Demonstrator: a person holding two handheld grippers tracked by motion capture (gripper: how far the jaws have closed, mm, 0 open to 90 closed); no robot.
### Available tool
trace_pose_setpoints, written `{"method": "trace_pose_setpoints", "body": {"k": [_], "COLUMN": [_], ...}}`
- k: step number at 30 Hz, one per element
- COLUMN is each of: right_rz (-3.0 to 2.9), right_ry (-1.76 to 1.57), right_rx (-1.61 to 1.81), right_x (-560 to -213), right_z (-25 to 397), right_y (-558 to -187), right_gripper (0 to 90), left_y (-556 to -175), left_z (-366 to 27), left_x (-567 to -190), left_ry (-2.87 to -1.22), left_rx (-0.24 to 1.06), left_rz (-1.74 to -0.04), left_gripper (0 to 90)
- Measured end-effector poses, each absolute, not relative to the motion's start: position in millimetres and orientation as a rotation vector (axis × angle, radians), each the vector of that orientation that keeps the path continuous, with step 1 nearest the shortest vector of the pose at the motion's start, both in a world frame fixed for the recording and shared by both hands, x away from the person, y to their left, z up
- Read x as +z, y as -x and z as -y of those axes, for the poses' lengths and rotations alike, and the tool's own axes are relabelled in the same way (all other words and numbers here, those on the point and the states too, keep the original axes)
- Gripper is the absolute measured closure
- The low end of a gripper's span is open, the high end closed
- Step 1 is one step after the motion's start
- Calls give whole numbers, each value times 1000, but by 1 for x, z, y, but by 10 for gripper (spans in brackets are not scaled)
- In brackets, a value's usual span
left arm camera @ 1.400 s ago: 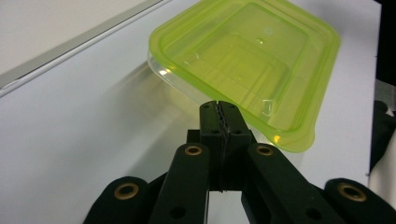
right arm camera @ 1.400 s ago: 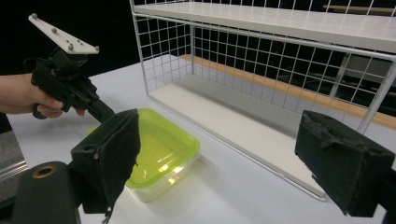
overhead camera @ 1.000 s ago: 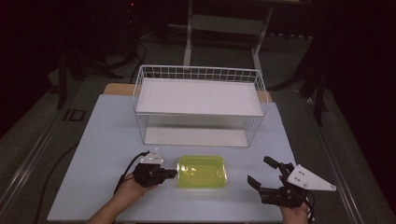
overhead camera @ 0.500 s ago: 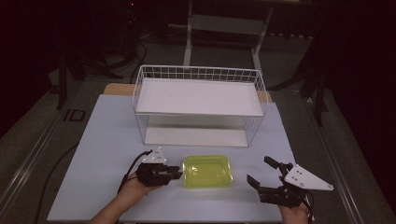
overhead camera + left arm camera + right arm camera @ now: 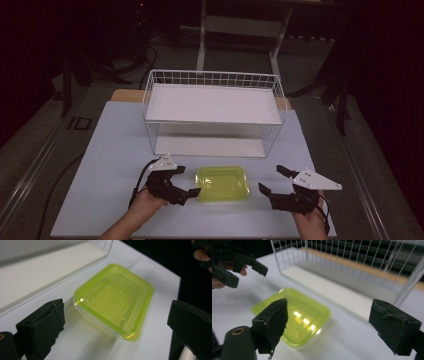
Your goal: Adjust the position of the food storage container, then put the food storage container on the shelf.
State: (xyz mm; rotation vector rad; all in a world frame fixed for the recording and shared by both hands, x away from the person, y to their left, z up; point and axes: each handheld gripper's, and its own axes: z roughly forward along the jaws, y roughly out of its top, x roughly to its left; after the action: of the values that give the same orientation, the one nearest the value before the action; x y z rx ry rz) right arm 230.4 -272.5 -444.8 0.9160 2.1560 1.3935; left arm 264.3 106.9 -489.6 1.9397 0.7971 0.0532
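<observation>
The box [image 5: 223, 183], a shallow clear container with a yellow-green lid, lies flat on the table [image 5: 110, 150] near the front edge, between the two grippers. Its long axis runs from 9 to 3 o'clock in the high view.

The left gripper [image 5: 189, 182] is the nearer one. Its jaws stand wide apart and hold nothing, and from them the box lies toward 3 o'clock, its short left end just beside the lower jaw tip; whether they touch cannot be told from above. In the left gripper view the box [image 5: 113, 300] sits ahead between the spread jaws, one corner turned toward the camera, so the jaws look aimed to close across that end.

The right gripper [image 5: 274, 183] is also open and empty, apart from the box's right end, which lies toward 9 o'clock from it. The right gripper view shows the box [image 5: 293, 316] low and left of centre.

Toward 12 o'clock, the wire rack [image 5: 213, 111] stands close behind the box, leaving a narrow strip of bare table between them. More open room lies toward 6 o'clock and out to either side, though the table's front edge is near.
</observation>
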Motion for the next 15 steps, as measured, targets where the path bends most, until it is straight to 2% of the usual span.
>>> {"method": "trace_pose_setpoints", "body": {"k": [4,7,10,15], "right_rz": [-2235,-2271,-2296,-2328], "right_ry": [-947,-989,-1034,-1208], "right_rx": [1388,1378,1376,1340], "right_x": [-450,-454,-456,-461], "right_z": [269,264,261,250], "right_y": [-240,-247,-251,-267], "right_gripper": [164,143,136,124], "left_y": [-266,-269,-270,-271], "left_z": [-101,-99,-97,-96], "left_x": [-494,-497,-497,-497], "left_ry": [-1930,-1901,-1898,-1866], "left_rx": [35,-41,-43,-84], "left_rz": [-830,-885,-903,-989], "left_gripper": [22,22,22,22]}}
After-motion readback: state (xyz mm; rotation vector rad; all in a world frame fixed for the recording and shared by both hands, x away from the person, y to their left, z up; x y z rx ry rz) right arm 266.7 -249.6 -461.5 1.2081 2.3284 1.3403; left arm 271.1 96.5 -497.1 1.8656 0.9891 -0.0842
